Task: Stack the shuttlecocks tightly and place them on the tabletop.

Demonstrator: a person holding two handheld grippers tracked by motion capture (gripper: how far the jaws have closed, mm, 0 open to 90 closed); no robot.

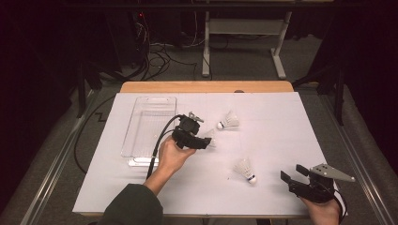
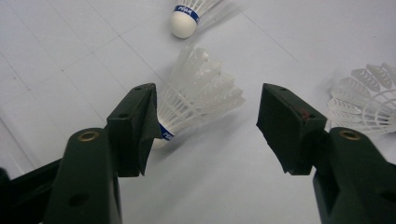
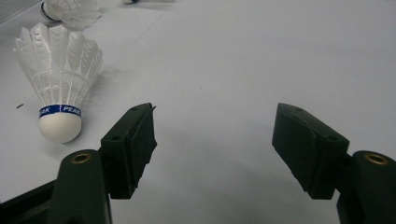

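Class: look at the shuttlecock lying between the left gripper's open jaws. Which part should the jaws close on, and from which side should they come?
Probably the feather skirt of the shuttlecock, near the blue band. It lies on its side on the white table, cork toward the left gripper, so come from above with one jaw on each flank. The skirt is wide but fragile; the round cork could slip.

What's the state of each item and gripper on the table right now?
left gripper: open, jaws either side of a shuttlecock, not pressing.
middle shuttlecock: lying on its side between those jaws.
far shuttlecock: on its side, free.
near shuttlecock: on its side, free.
clear tray: empty.
right gripper: open, holding nothing.
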